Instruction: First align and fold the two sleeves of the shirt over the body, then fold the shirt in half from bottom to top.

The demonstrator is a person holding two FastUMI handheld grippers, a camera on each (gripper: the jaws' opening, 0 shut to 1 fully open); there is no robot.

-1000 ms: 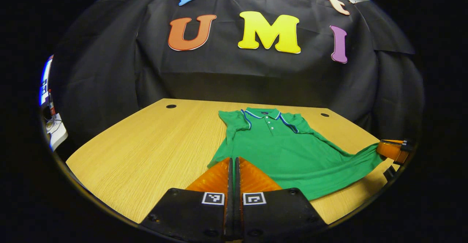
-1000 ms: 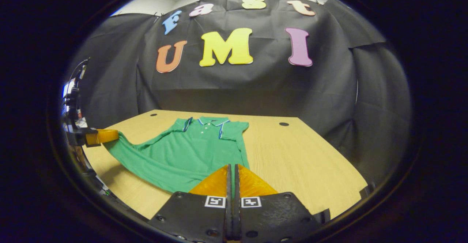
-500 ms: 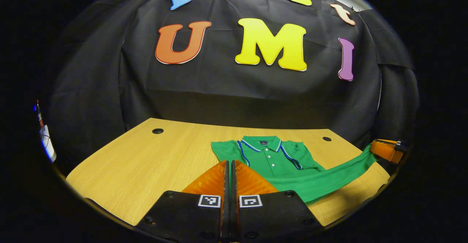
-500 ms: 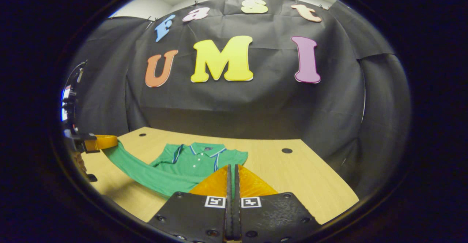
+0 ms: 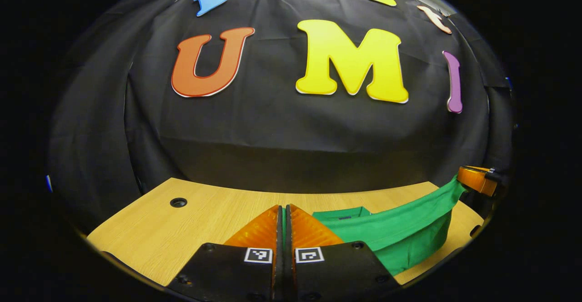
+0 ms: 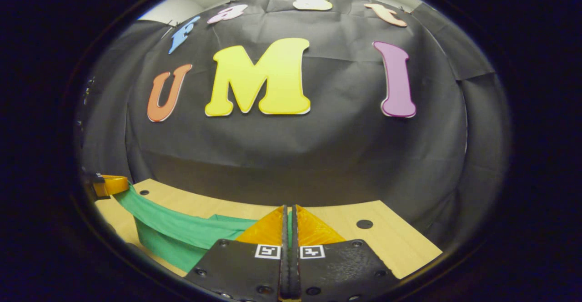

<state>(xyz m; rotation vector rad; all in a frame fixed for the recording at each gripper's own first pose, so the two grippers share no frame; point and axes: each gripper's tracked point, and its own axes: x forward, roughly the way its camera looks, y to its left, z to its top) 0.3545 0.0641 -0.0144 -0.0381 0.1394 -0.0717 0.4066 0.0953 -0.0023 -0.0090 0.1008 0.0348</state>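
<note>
Left gripper [image 5: 283,215]: fingers pressed together, clamped on the shirt [image 5: 400,234] hem, raised above the desk [image 5: 182,234]. Right gripper [image 6: 289,218]: fingers likewise closed on the hem, raised, level with the left.

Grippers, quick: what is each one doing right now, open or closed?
Left gripper: closed, pinching the green shirt hem.
Right gripper: closed, pinching the shirt's other hem corner, held above the table.

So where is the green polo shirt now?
The green polo shirt hangs stretched between the left gripper and right gripper, its hem lifted above the wooden table, its collar on the table, centre-right in the left gripper view.
</note>
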